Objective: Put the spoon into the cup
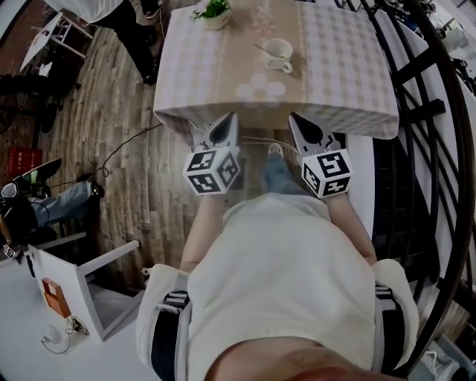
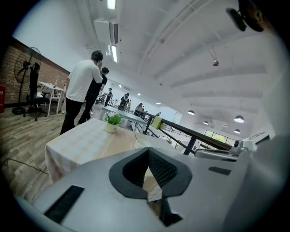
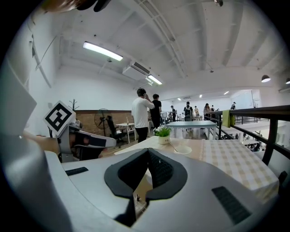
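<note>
L claw point(image 1: 230, 119) & R claw point(image 1: 294, 120) both closed, empty, near table point(image 1: 349, 89) edge; cup point(image 1: 280, 52) & spoon point(image 1: 262, 49) on it.

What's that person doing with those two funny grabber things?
A person stands at a table and holds a left gripper and a right gripper. Both are shut and empty, just short of the table's edge. A cup sits farther along the table with a spoon at its side. Nothing is being touched yet.

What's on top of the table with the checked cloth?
A white cup with a thin spoon handle at its left side, and a green plant in a white pot. The cloth hides the tabletop.
</note>
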Action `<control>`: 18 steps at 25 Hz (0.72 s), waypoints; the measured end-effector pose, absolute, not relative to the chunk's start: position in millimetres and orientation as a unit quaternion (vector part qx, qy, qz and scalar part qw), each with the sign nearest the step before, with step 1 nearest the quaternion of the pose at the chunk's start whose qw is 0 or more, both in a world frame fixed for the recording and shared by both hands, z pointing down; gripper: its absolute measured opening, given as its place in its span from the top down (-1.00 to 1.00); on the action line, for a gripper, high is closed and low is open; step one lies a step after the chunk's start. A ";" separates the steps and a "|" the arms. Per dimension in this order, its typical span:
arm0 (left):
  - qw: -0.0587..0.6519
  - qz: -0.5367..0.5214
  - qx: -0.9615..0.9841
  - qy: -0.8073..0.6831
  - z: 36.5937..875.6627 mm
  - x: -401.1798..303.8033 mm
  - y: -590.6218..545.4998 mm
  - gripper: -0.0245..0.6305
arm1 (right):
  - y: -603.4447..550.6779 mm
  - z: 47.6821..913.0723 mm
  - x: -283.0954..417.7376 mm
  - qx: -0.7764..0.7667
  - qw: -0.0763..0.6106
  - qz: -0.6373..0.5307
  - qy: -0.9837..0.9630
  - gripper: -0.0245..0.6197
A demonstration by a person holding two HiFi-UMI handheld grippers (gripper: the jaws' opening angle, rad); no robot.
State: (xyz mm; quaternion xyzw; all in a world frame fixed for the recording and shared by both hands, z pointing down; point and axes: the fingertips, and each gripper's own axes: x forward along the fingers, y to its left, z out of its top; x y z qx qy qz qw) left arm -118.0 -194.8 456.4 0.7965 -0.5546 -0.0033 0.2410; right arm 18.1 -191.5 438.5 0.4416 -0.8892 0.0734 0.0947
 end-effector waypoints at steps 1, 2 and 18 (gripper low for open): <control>0.240 -0.005 0.797 -0.554 454.7 -117.4 -191.7 0.92 | -188.8 437.1 17.5 0.439 0.094 0.072 -0.891 0.92; 0.238 -0.006 0.798 -0.554 452.7 -116.7 -189.1 0.92 | -186.6 435.6 17.0 0.437 0.093 0.070 -0.892 0.92; 0.232 -0.010 0.797 -0.558 446.4 -117.7 -170.0 0.92 | -176.1 429.8 14.3 0.434 0.079 0.070 -0.895 0.92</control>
